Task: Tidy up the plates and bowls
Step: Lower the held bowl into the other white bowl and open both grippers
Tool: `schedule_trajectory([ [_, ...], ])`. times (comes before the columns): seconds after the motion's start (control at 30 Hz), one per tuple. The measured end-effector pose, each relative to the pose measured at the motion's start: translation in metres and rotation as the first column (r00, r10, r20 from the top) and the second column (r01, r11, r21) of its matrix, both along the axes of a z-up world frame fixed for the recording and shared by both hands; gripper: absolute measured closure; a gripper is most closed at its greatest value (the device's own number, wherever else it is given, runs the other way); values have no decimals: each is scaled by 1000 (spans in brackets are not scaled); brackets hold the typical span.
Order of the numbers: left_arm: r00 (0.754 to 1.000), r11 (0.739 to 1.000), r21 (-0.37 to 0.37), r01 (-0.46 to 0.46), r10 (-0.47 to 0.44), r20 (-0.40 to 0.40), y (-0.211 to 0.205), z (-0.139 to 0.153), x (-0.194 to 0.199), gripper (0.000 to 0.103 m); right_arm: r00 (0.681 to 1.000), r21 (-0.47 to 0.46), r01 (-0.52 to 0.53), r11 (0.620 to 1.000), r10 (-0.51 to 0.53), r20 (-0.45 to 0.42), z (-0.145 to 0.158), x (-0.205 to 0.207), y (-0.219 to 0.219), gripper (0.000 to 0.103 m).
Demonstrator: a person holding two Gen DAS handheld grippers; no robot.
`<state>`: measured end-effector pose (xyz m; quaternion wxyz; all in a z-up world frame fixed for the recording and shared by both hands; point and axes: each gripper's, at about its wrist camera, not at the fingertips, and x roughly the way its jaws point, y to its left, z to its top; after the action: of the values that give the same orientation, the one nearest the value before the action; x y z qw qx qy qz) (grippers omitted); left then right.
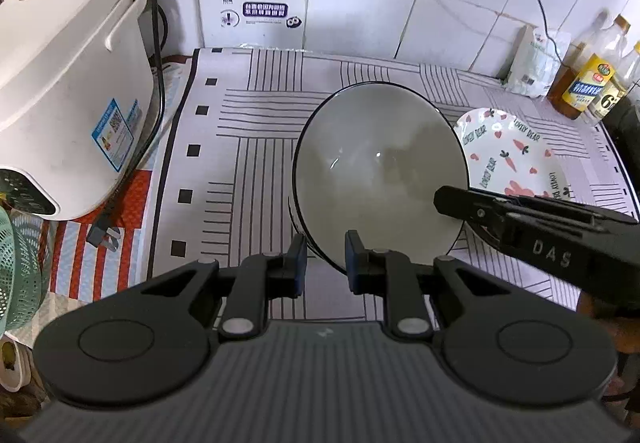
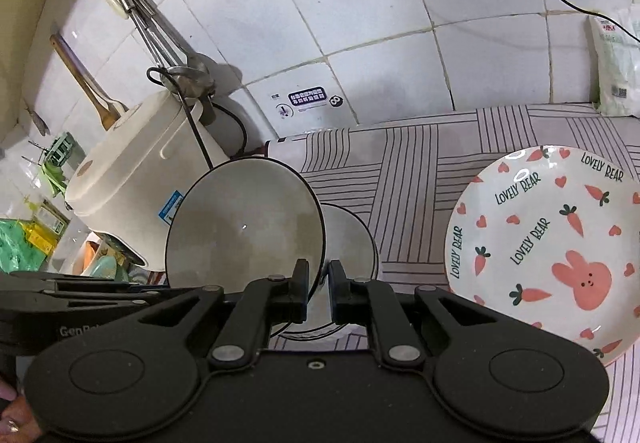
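Status, judged from both wrist views: the sorting is partly under way. We see two grey bowls with dark rims and one printed plate on the patterned mat over the counter.

The upper bowl is tilted steeply, its opening turned toward the cameras. It sits over or partly inside the lower bowl, which shows behind and below it in the right wrist view. We cannot tell whether the upper bowl is seated in the lower one or held clear of it.

The plate lies flat on the mat to the right of the bowls, near them but apart, and nothing is stacked on it.

Left tongs: narrowly parted. The near rim of the tilted bowl passes between the two fingers; we cannot confirm contact.

Right tongs: drawn to a narrow gap, with the tilted bowl's right rim at that gap. It looks like a pinch on the rim, but contact is not clearly shown. In the left view its fingertip lies across the bowl's right edge.

Remaining, in our estimate: settle the bowl into a level nest, then place the plate.
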<state>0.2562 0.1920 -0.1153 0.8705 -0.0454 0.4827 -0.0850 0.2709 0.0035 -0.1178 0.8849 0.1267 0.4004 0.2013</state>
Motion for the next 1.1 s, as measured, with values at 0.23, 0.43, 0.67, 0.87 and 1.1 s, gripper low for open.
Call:
schedule_trajectory([
  [0.23,1000,1000,13,1,-1,-19,-2,-12,9,85,997,-40,-11,999,14,71,-12,-3,5,88],
  [0.43,999,998,50,28,-26,-30,-12,-16,17,84,997,-81,-4,997,10,72,-20,2,5,88],
  [0.67,997,994,93,54,-48,-59,-17,-20,26,82,996,-158,-23,987,35,76,-24,6,12,86],
  [0.87,997,992,110,63,-58,-53,-21,-20,28,82,994,-212,-38,977,59,95,-24,10,17,84],
  [1.1,1000,997,73,23,-21,-19,-19,-18,19,78,991,-252,-53,966,83,109,-20,7,22,80],
])
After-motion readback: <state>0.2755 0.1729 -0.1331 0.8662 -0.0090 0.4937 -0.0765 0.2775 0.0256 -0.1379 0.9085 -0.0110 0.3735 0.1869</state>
